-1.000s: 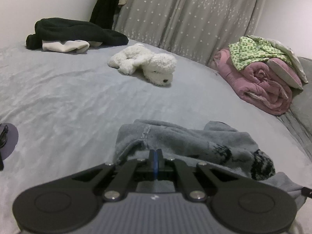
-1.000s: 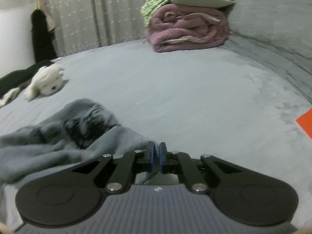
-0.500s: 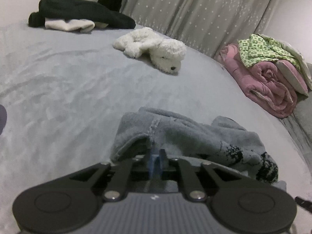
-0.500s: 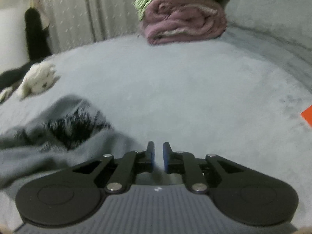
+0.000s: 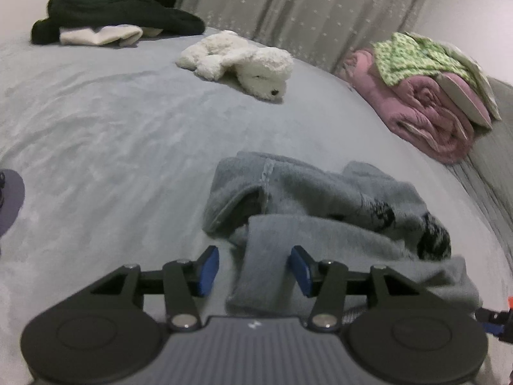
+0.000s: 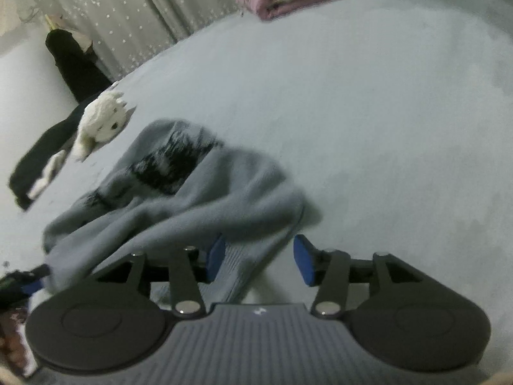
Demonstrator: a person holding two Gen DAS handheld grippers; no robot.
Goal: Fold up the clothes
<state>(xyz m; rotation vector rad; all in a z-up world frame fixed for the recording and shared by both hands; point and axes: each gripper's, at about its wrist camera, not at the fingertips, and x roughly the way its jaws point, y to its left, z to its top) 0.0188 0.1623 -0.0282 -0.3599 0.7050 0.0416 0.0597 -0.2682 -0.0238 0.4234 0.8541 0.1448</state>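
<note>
A grey sweater with a black pattern [image 5: 336, 211] lies crumpled on the grey bed [image 5: 112, 134]. My left gripper [image 5: 255, 269] is open, its blue pads apart on either side of a grey sleeve end that lies between them. In the right wrist view the same sweater [image 6: 192, 192] lies in a heap, a ribbed edge of it between the spread blue pads of my right gripper [image 6: 259, 258], which is open too. Neither gripper pinches the cloth.
A white plush dog [image 5: 243, 61] lies farther back on the bed. Black and white clothes [image 5: 105, 19] are piled at the far left. A rolled pink quilt with green cloth on top [image 5: 429, 96] sits at the right. A curtain [image 5: 304, 9] hangs behind.
Both grippers were shut on the sweater a second ago and have opened, letting it drop onto the bed. The right gripper view has tilted and shifted toward the sweater.
</note>
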